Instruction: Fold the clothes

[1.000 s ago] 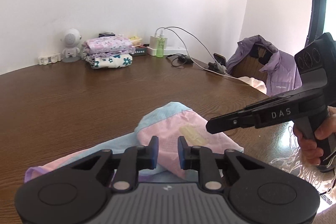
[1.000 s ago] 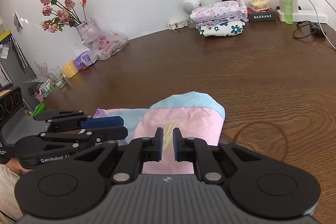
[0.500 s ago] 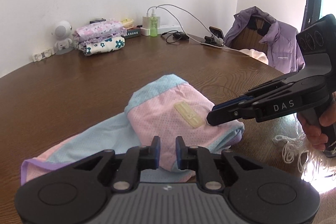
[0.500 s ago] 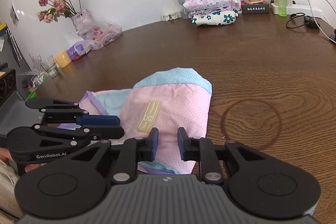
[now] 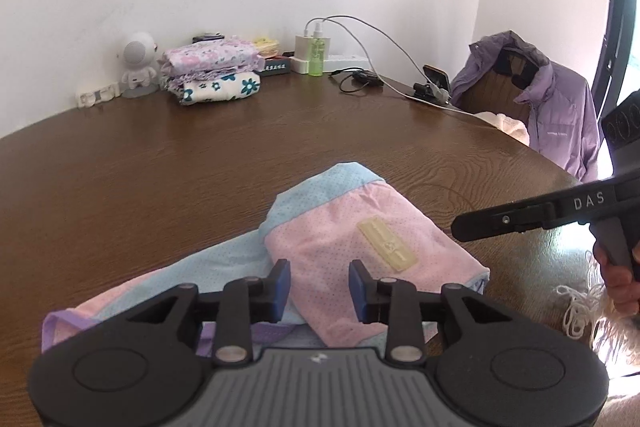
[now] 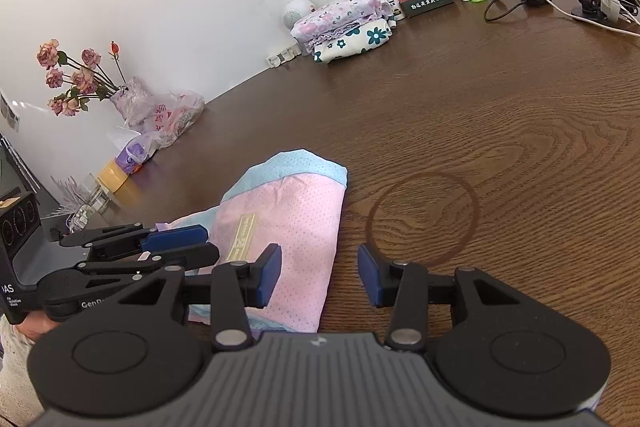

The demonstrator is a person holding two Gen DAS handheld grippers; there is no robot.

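Since a second ago both pairs of jaws have just been opening and have let the cloth go; the folded flap now lies flat on its own.

From the left wrist, the left gripper (image 5: pixel 319 283) stands released, its blue pads apart above the near edge of the pink and pale-blue dotted mesh garment (image 5: pixel 360 247), pressing on nothing. The garment rests on the brown wood-grain table (image 5: pixel 160 179), one half doubled over so a cream label faces up, and an unfolded pale-blue and lilac-trimmed part trails to the left. The right gripper (image 5: pixel 460 227) enters from the right, clear of the cloth.

From the right wrist, the right gripper (image 6: pixel 318 273) is also released, jaws wide, one pad over the garment's (image 6: pixel 296 223) right edge, the other over the bare table (image 6: pixel 500 131). The left gripper (image 6: pixel 210 245) hovers at the cloth's left side.

The garment looks light, thin and limp, so it will likely sag and slide on the smooth wood; the trailing left part, pinched at its hem corners, seems the sensible hold for the next fold.
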